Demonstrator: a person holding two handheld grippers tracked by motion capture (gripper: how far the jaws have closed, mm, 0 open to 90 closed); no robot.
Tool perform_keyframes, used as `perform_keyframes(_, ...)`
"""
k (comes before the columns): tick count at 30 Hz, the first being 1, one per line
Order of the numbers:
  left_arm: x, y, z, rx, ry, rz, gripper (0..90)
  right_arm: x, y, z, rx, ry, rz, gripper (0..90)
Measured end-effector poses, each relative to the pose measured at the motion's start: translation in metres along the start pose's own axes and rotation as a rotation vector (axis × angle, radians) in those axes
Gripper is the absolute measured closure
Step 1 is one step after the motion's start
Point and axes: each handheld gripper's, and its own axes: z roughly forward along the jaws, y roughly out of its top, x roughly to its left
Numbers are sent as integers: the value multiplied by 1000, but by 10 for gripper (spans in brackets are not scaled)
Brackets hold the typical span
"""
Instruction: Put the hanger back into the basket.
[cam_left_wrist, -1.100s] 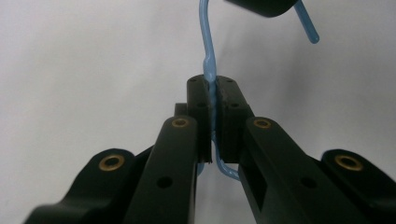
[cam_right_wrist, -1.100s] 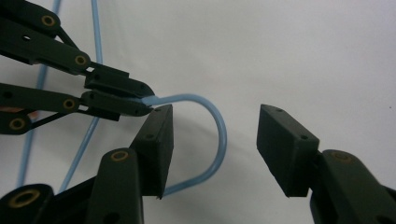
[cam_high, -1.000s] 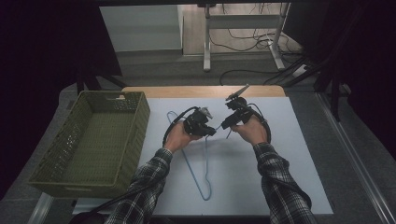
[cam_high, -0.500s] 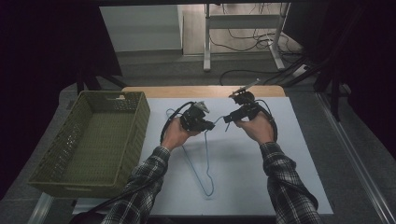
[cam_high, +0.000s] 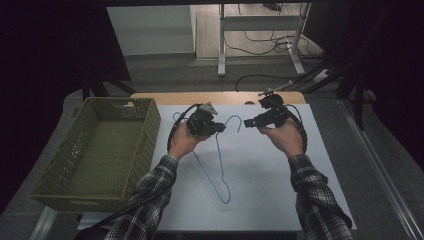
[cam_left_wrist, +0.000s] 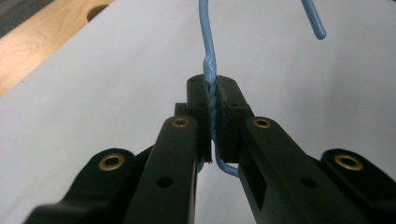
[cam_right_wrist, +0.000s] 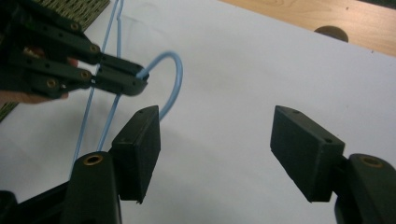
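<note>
Dim light is falling from above onto the pale table (cam_high: 260, 170) while the surroundings are sinking into black; the nearest tool arms are blurring softly.

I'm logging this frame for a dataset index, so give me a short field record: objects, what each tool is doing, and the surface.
surface: white sheet over a wooden table
hanger: blue wire hanger, hook pointing toward the right tool
left tool: shut on the hanger's twisted neck
right tool: open, jaws wide apart, holding nothing, close to the hook
basket: green basket at the table's left, nothing seen inside
</note>
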Motion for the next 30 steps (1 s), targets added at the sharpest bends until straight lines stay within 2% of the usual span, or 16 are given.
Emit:
perform_keyframes(4,-1,2,-10,-44,14,-16,865,0,-10,-3,-2,21,13,333)
perform_keyframes(8,-3,3,-18,-55,33,-10,865,1,-19,-9,-17,58,36,329)
perform_keyframes(9,-5,4,-20,-80,38,-29,865,1,-19,-9,-17,58,36,329)
perform_keyframes(10,-7,5,-24,-81,50,-18,864,4,-24,-11,-15,83,39,329)
perform_keyframes(13,-10,6,-28,-96,58,-24,865,8,-31,-15,-16,99,41,318)
perform_keyframes(15,-15,7,-34,-127,74,-35,864,10,-35,-17,-19,107,42,308)
perform_keyframes(19,-21,7,-39,-142,87,-31,864,14,-42,-19,-23,129,45,307)
perform_keyframes(22,-30,6,-42,-164,98,-34,864,22,-52,-20,-26,146,29,327)
perform_keyframes(30,-48,2,-41,-187,123,-42,864,44,-65,-18,-35,192,-15,441)
